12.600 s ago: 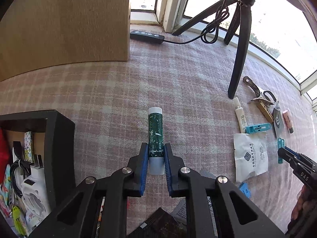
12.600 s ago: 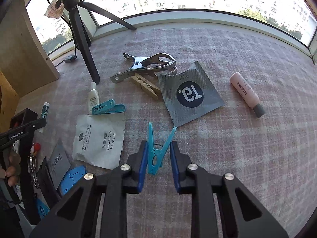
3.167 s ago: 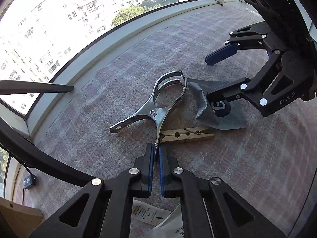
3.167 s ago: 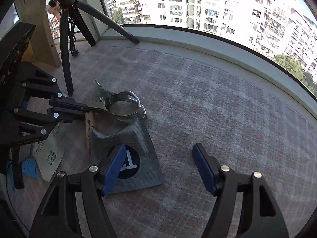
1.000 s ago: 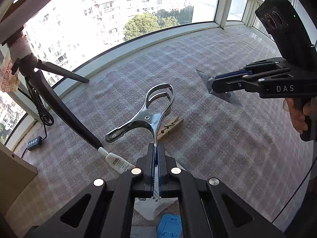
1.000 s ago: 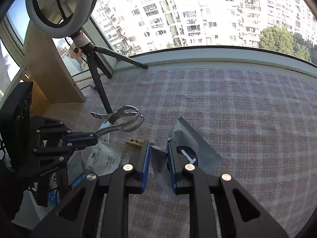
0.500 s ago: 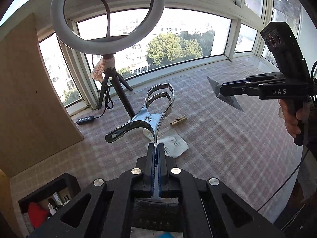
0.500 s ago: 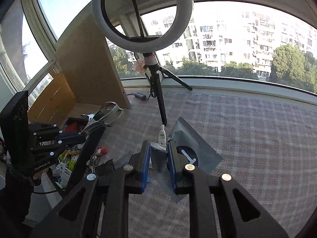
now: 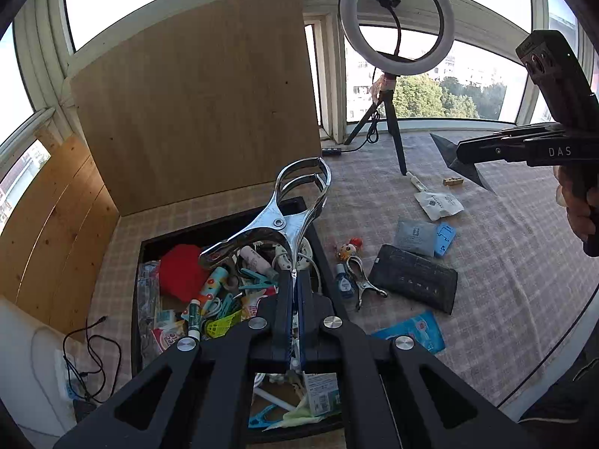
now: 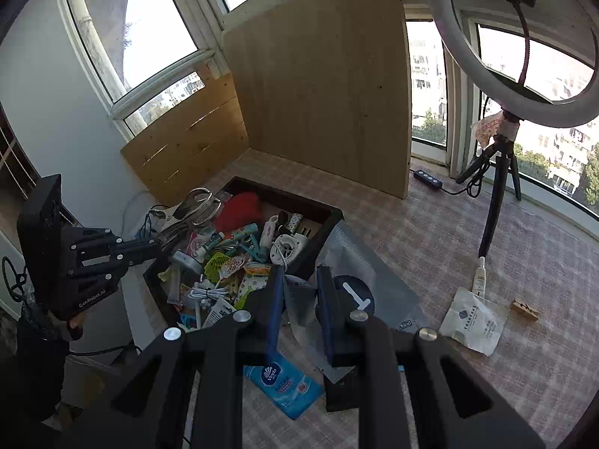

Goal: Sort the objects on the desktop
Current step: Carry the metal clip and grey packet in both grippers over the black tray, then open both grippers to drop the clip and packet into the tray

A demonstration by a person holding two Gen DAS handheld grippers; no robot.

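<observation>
The cloth (image 9: pixel 505 262) has a pale pink and grey check pattern. The metal clamp (image 9: pixel 284 217) is shiny silver. The sachet (image 10: pixel 374 299) is grey with a dark round mark, maybe navy, and a white sign on it. In the black box (image 10: pixel 333 217), at 12 o'clock, lies a red thing (image 10: pixel 239 205). At 6 o'clock of the sachet, a blue tissue pack (image 10: pixel 284 385) has white print. The boards (image 9: pixel 194 93) are light brown wood.

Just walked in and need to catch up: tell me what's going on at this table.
A person is sorting clutter from a checked tablecloth into a dark storage box. The left tongs are shut on one handle of a large metal spring clamp, held over the box. The right tongs grip a grey foil sachet beside the box. A white sachet, a wooden clothespin and a blue tissue pack lie on the cloth.
</observation>
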